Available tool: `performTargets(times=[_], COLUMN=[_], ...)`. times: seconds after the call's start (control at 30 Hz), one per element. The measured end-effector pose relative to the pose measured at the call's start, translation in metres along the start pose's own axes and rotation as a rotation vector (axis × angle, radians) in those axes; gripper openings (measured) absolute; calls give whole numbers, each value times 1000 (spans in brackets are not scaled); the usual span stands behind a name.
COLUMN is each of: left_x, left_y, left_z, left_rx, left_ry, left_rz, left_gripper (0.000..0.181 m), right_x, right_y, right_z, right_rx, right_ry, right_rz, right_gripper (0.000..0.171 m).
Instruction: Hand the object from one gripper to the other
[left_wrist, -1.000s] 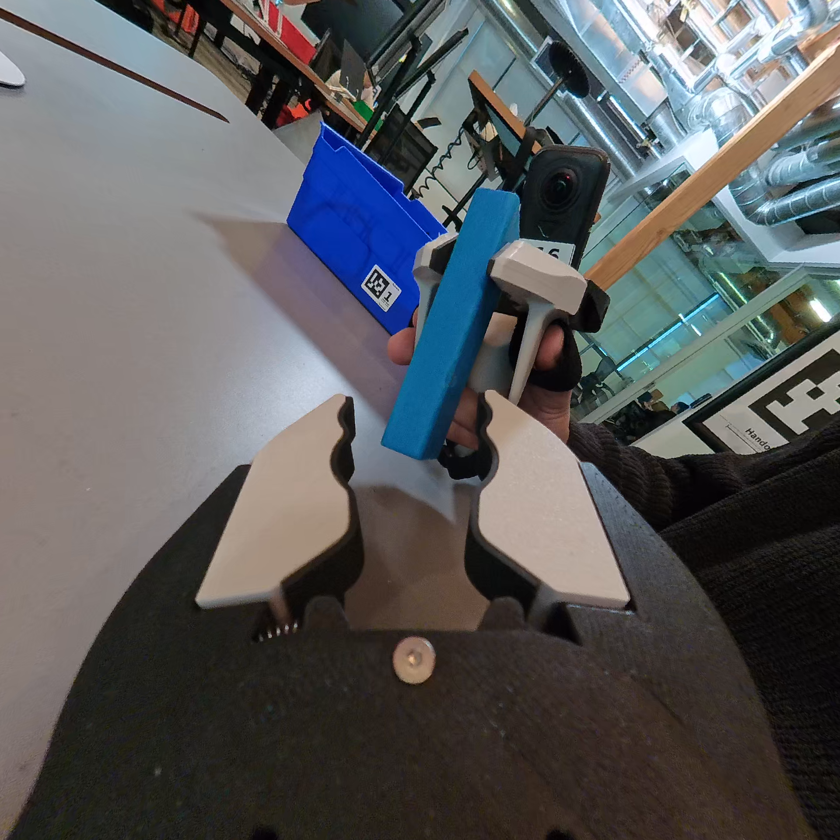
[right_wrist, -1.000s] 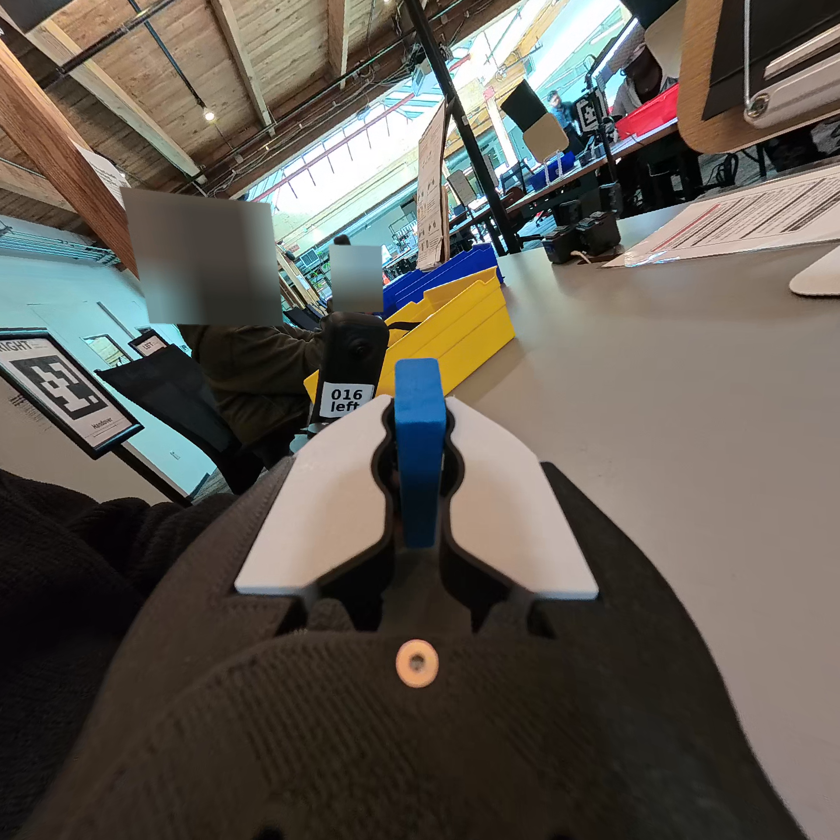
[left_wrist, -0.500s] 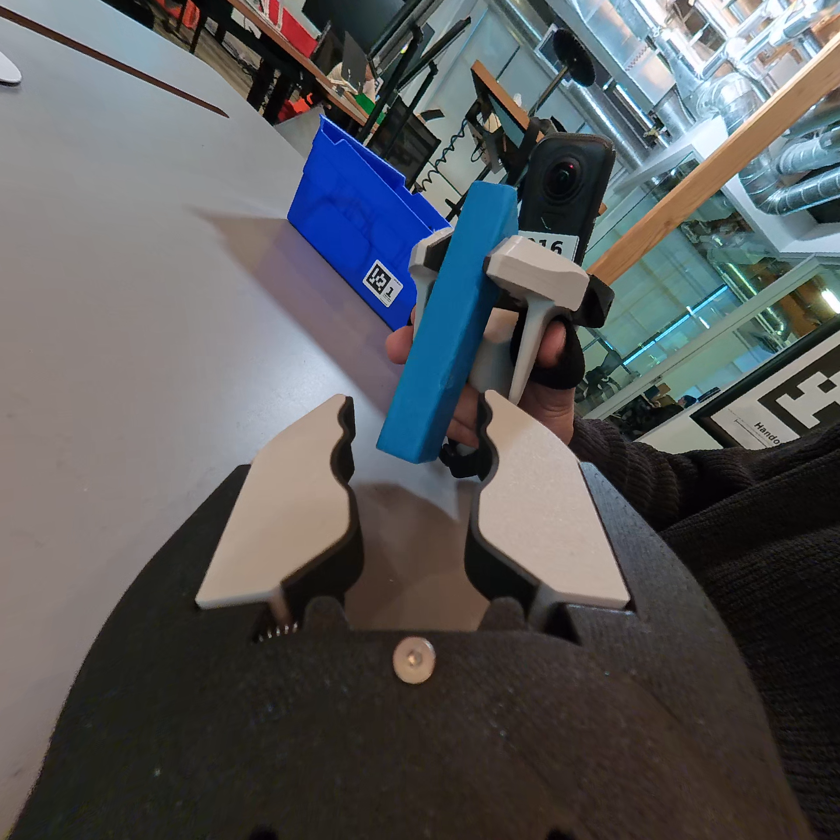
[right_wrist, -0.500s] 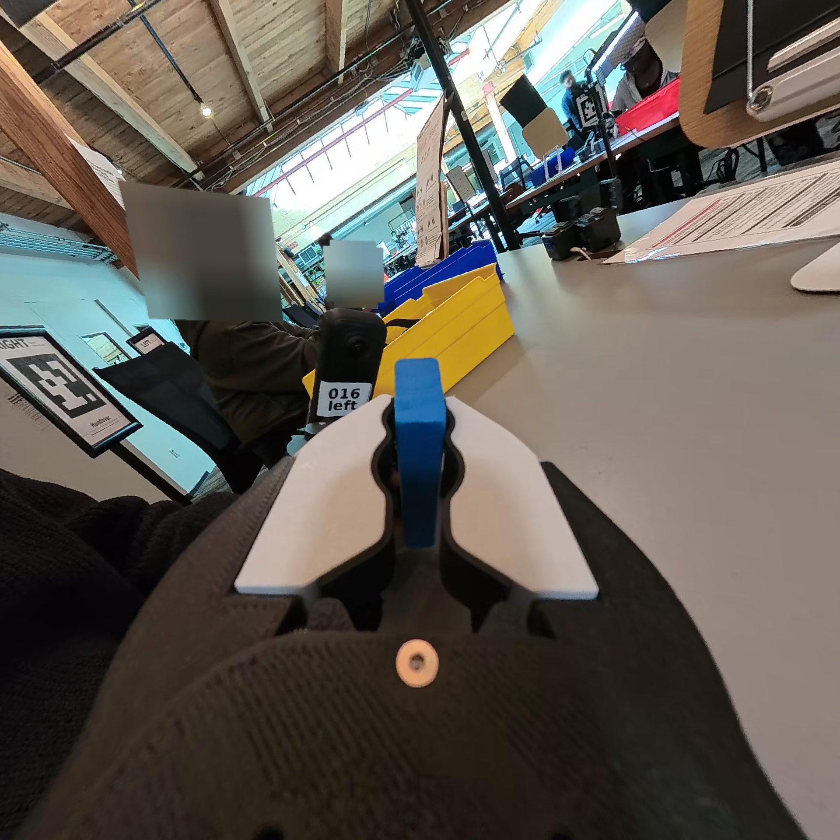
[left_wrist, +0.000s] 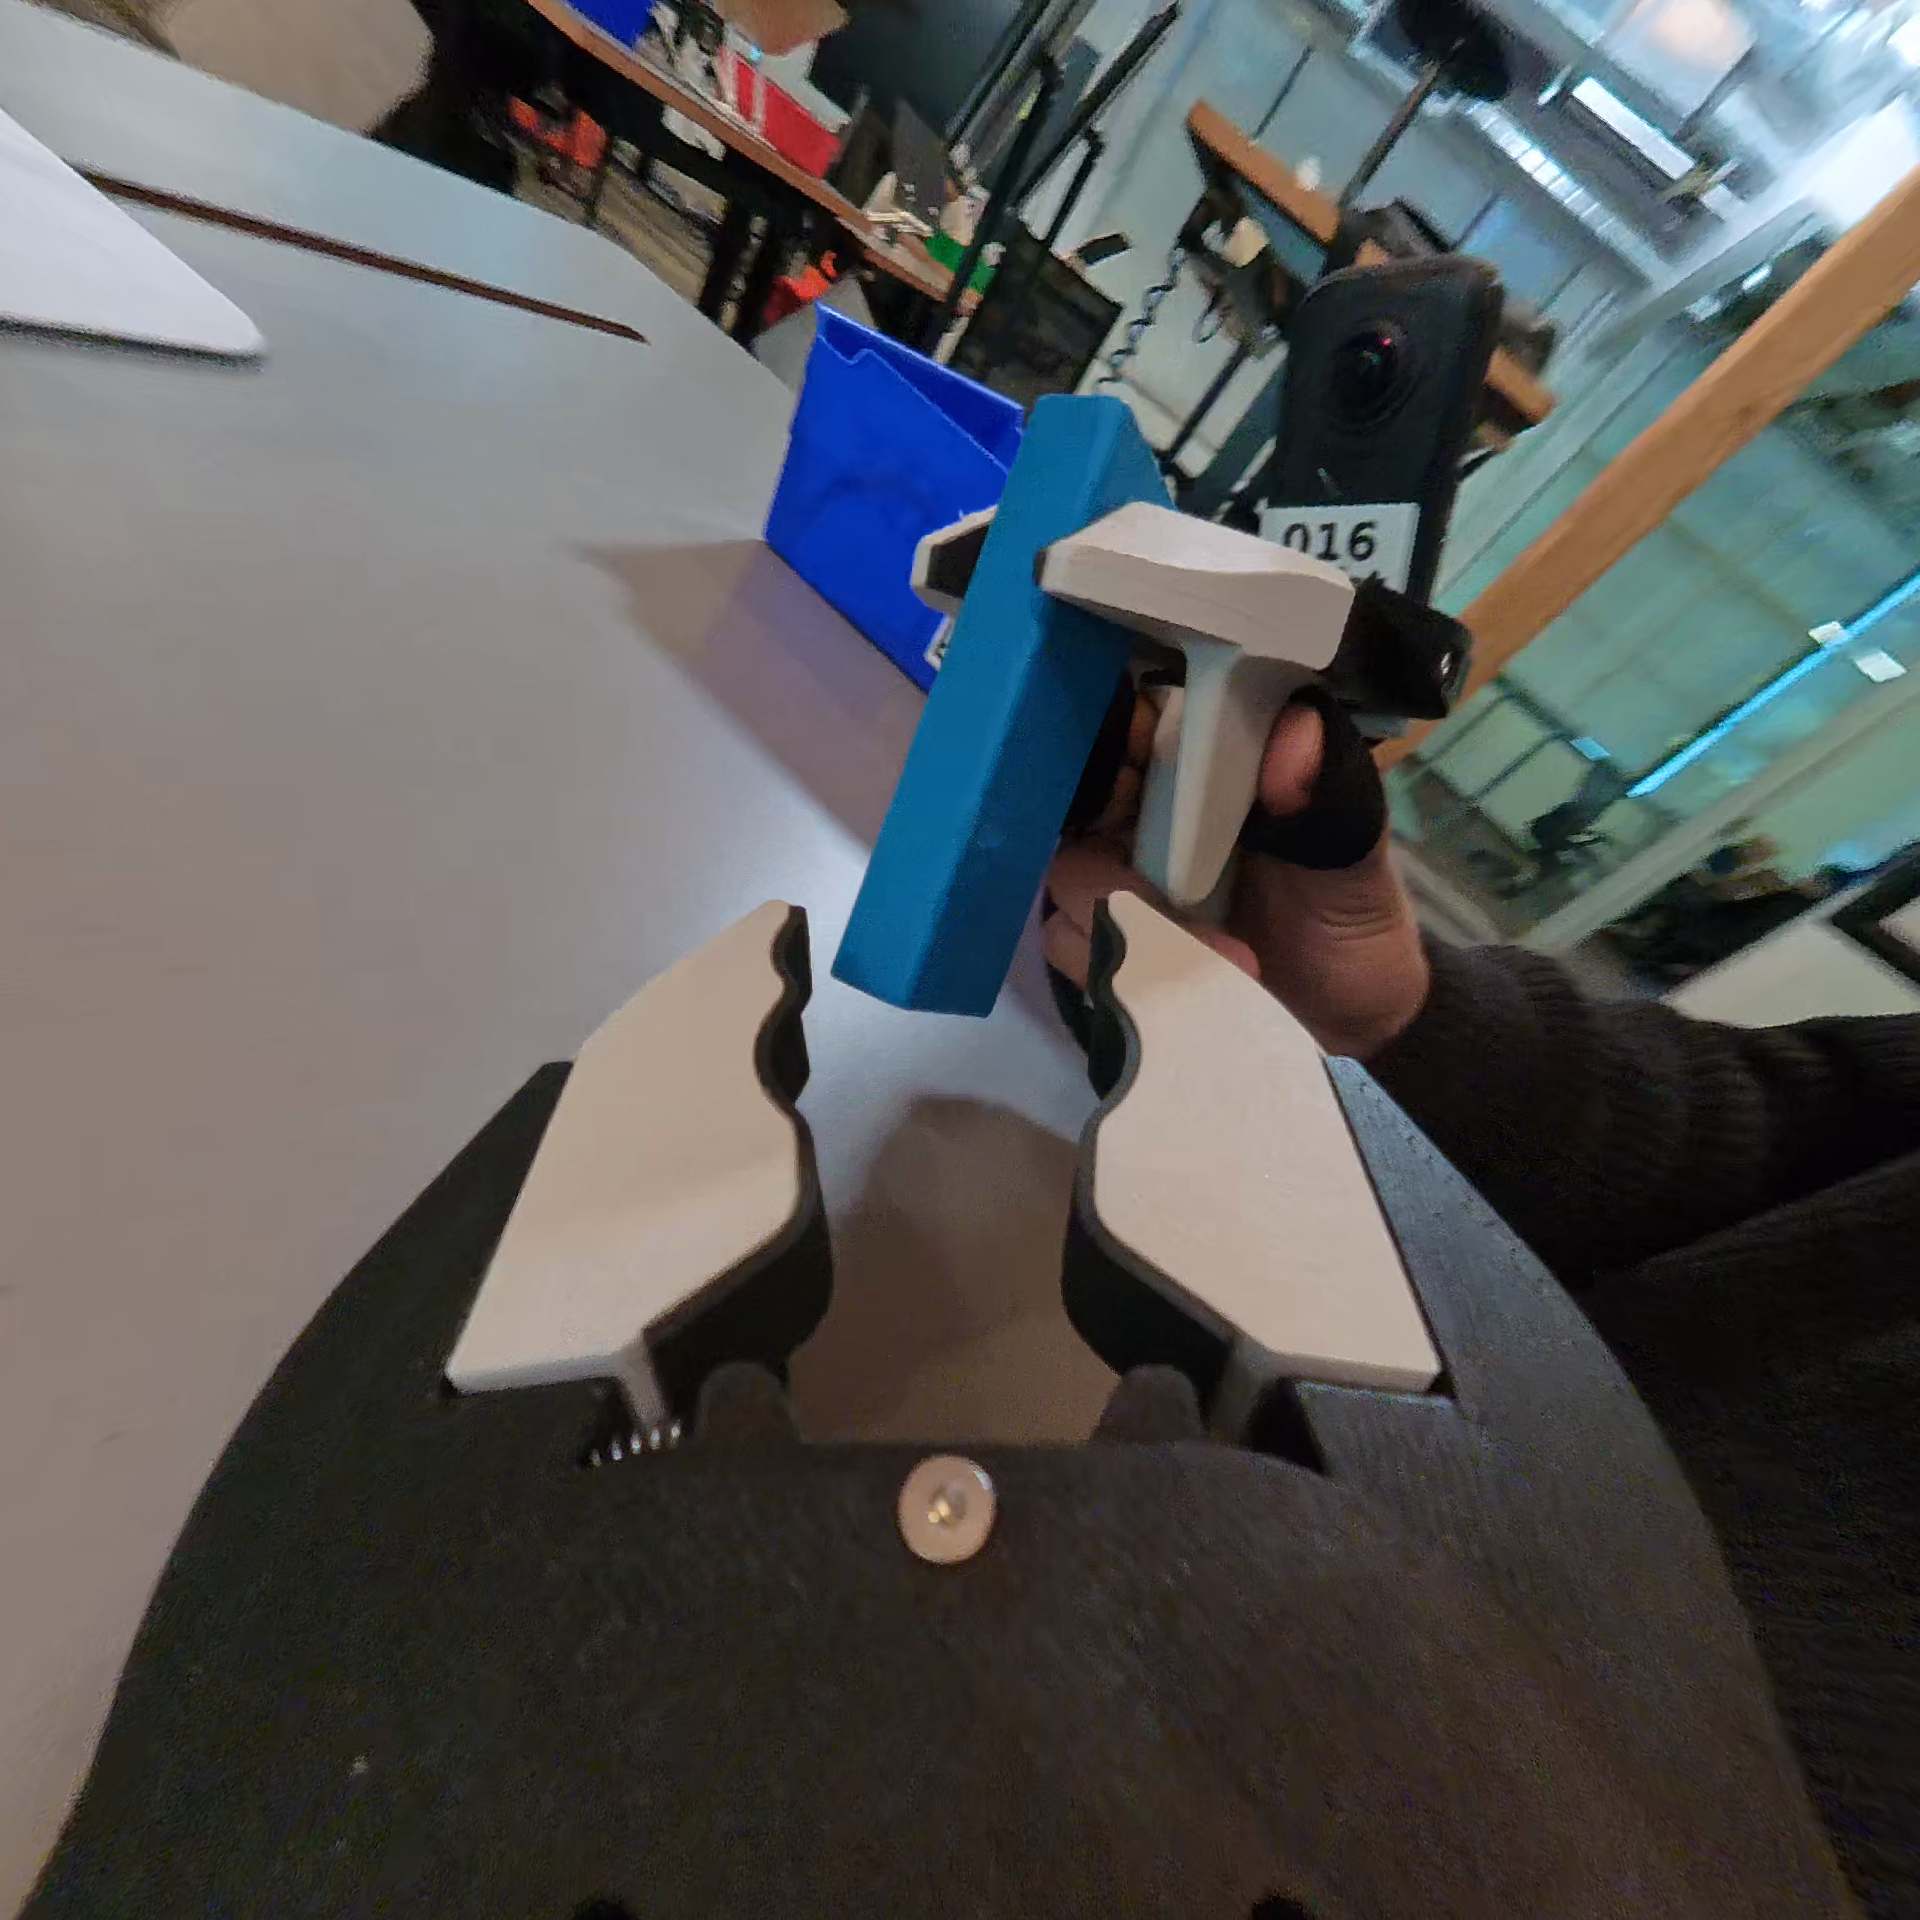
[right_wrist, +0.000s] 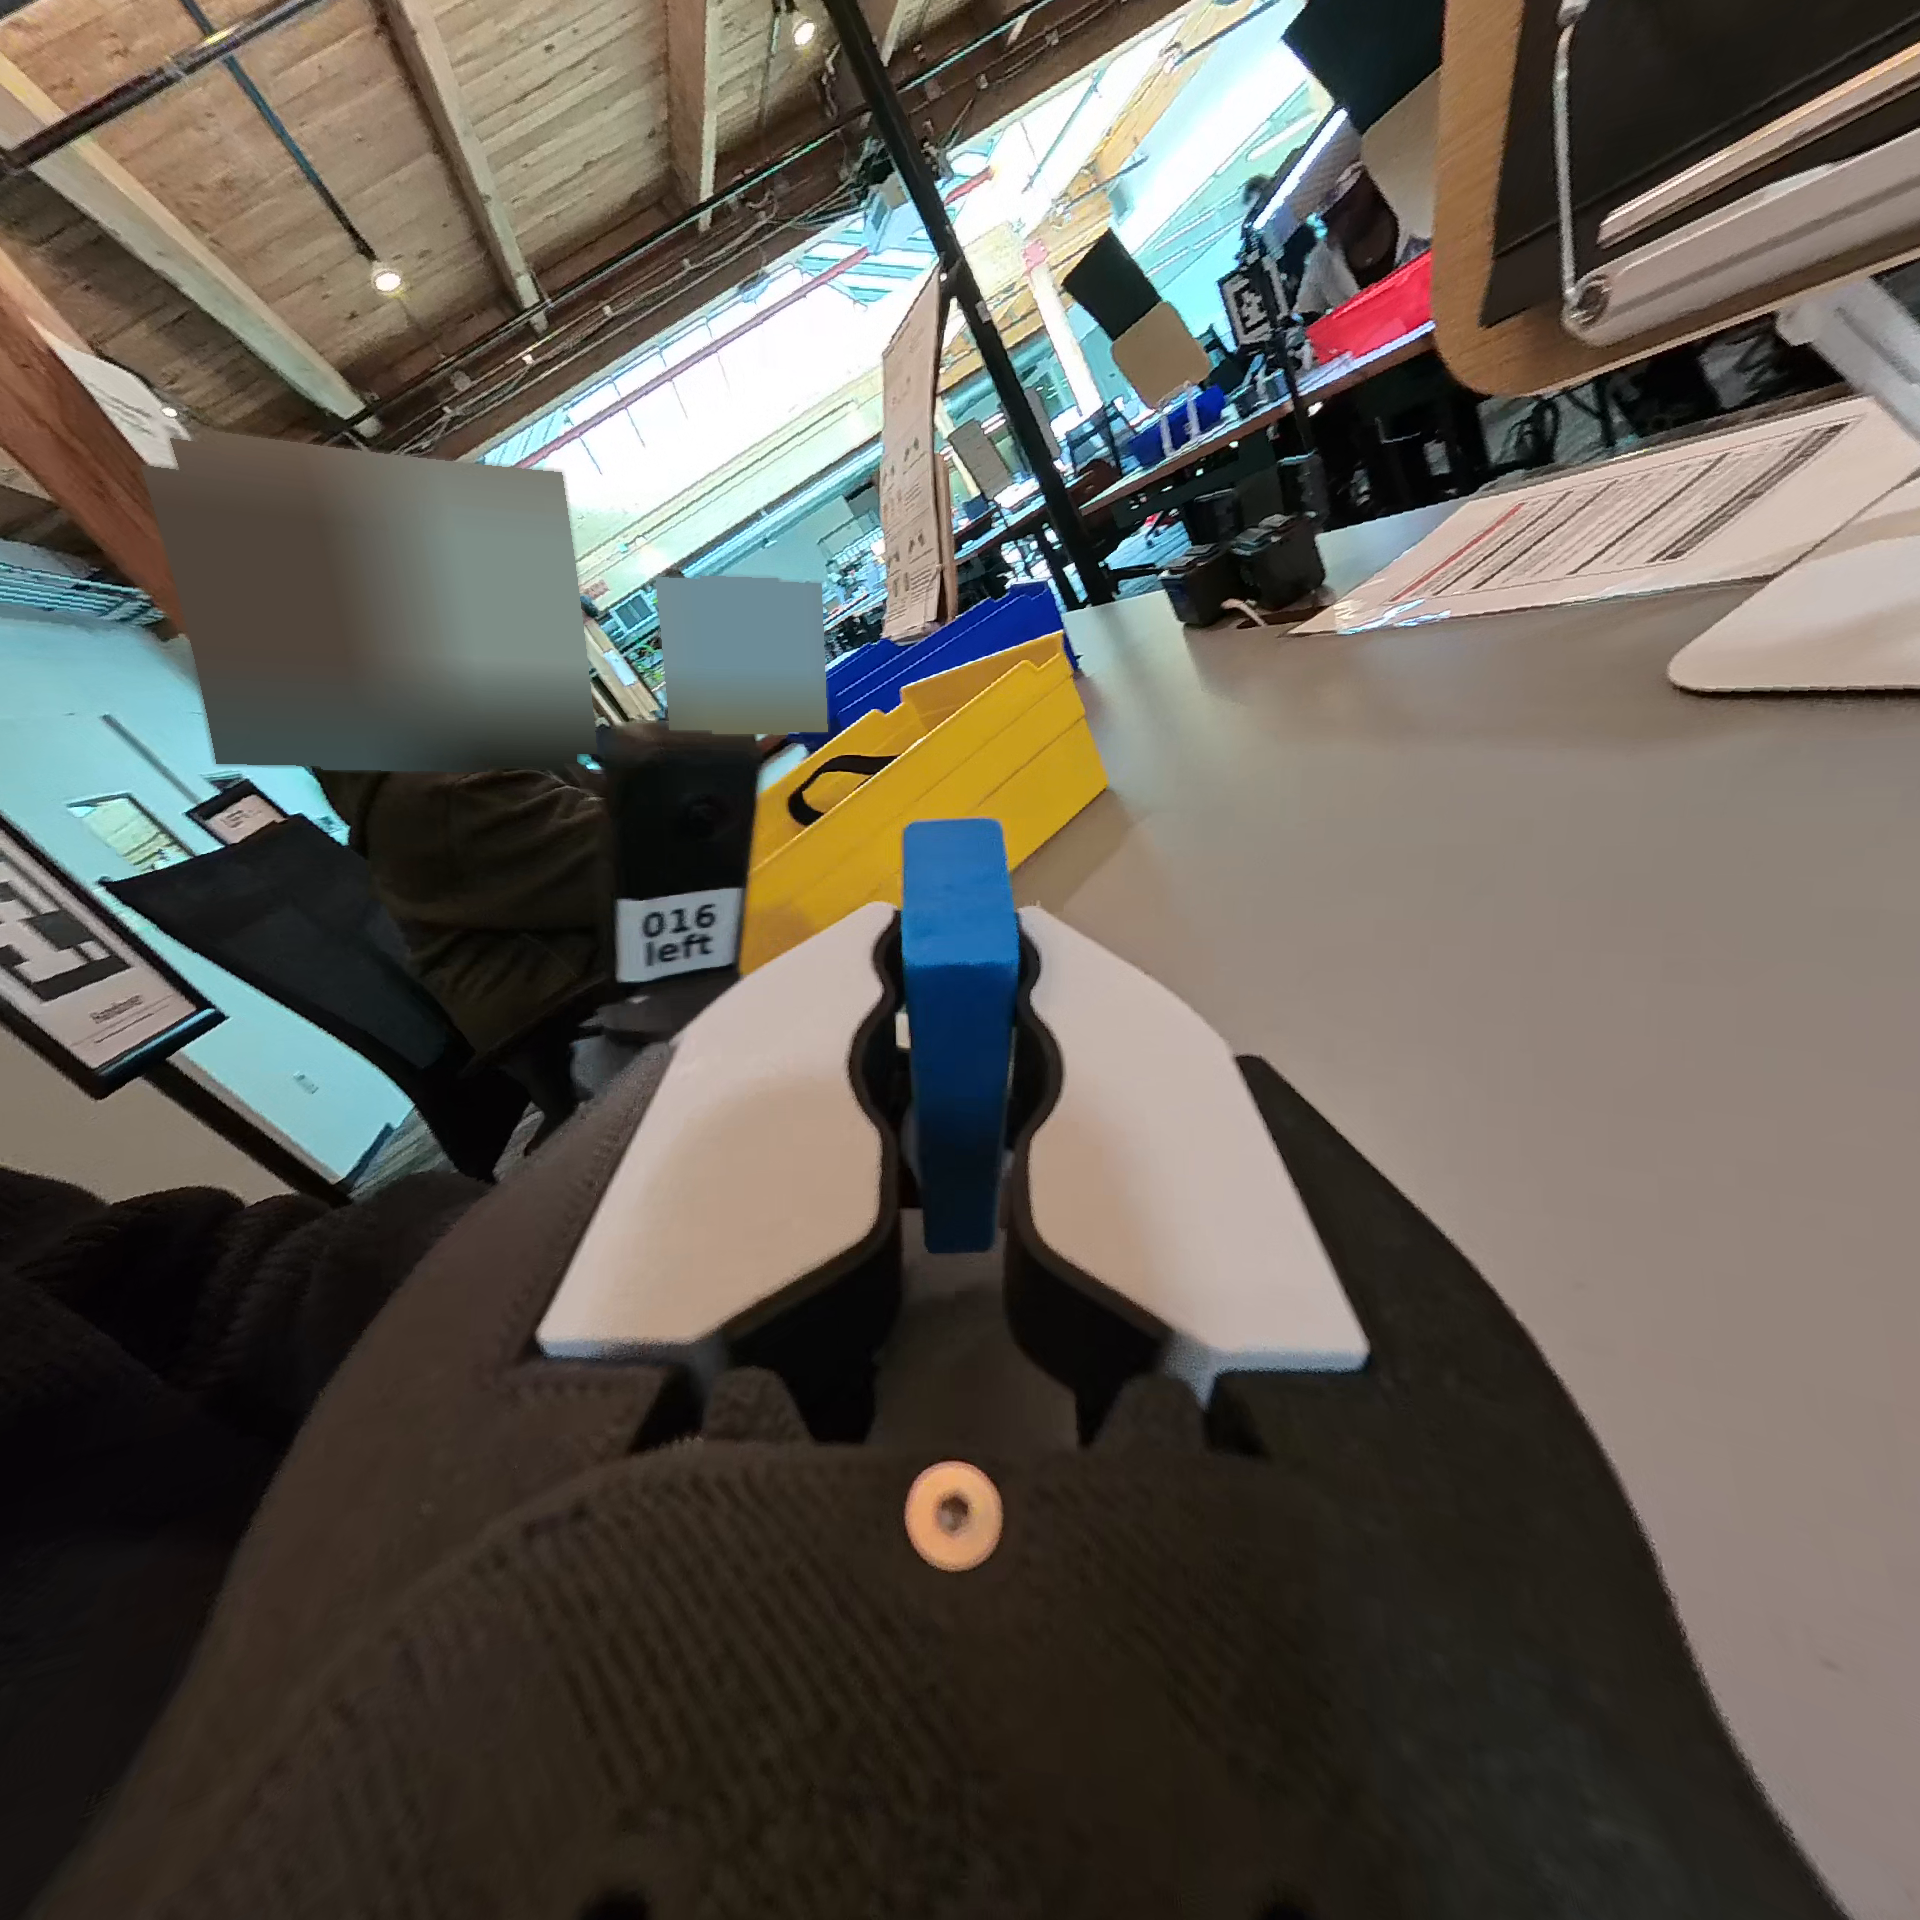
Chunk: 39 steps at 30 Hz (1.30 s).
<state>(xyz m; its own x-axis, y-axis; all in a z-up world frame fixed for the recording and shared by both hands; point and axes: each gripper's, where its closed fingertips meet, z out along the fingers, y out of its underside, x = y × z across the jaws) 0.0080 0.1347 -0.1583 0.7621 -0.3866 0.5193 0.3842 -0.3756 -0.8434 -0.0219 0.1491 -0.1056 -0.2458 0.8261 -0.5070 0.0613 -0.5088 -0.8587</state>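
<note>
A long blue block (left_wrist: 997, 717) hangs tilted in front of my left gripper (left_wrist: 945, 925), its lower end just above the gap between the open, empty fingers. The right gripper (left_wrist: 1023, 566) is shut on the block's upper part, held by a hand in a black fingerless glove. In the right wrist view the same blue block (right_wrist: 956, 1029) stands upright, clamped between the right gripper's (right_wrist: 956, 920) white fingers. The left gripper's camera body (right_wrist: 681, 831) shows just beyond, to the left.
A blue bin (left_wrist: 883, 509) stands on the grey table (left_wrist: 364, 644) behind the block. A yellow bin (right_wrist: 935, 758) and another blue bin (right_wrist: 935, 644) lie ahead in the right wrist view. Papers and a white stand base (right_wrist: 1808, 634) sit at far right. A seated person is at left. The gap from one gripper's tips to the other's is roughly 6 cm.
The blue block's lower end has come closer to the gap between my left fingers. Both views have shifted a little. The right grip on the block is unchanged.
</note>
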Motion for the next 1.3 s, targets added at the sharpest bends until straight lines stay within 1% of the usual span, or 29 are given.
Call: performTargets(times=[0.1,0.17,0.4,0.47,0.5,0.53,0.6,0.73,0.83,0.93,0.97,1.03,1.17,1.3], left_x=[-7,-17,-28,-28,-27,-25,-25,-28,-29,-31,-29,-23,-10,6], left_y=[-2,-1,0,1,1,1,-1,0,-1,-4,-6,-10,-19,-27], left_z=[-3,-5,-10,-10,-10,-9,-9,-9,-10,-13,-13,-12,-14,-16], left_rx=[-13,-39,-143,-170,-176,-175,-169,-168,-149,-105,-82,-24,87,150], left_ry=[-115,-223,-470,-525,-539,-550,-573,-543,-507,-449,-410,-298,-85,99], left_rz=[127,214,576,687,733,766,797,712,608,473,417,279,14,-116], left_gripper=[54,52,49,45,39,36,36,36,36,36,36,36,35,35], right_x=[5,5,7,9,9,9,9,9,5,7,8,8,4,-4], right_y=[0,2,10,11,11,11,9,10,6,-4,-9,-17,-24,-21], right_z=[1,3,7,6,7,6,5,5,4,1,-1,-4,-8,-5], right_rx=[15,11,-9,-8,-8,-4,3,-1,21,88,118,161,188,164], right_ry=[43,50,80,89,92,92,84,72,49,54,56,42,-7,-65], right_rz=[-3,10,51,64,68,71,80,90,81,62,56,59,71,89], right_gripper=[18,18,18,18,18,18,18,20,34,55,62,69,71,68])
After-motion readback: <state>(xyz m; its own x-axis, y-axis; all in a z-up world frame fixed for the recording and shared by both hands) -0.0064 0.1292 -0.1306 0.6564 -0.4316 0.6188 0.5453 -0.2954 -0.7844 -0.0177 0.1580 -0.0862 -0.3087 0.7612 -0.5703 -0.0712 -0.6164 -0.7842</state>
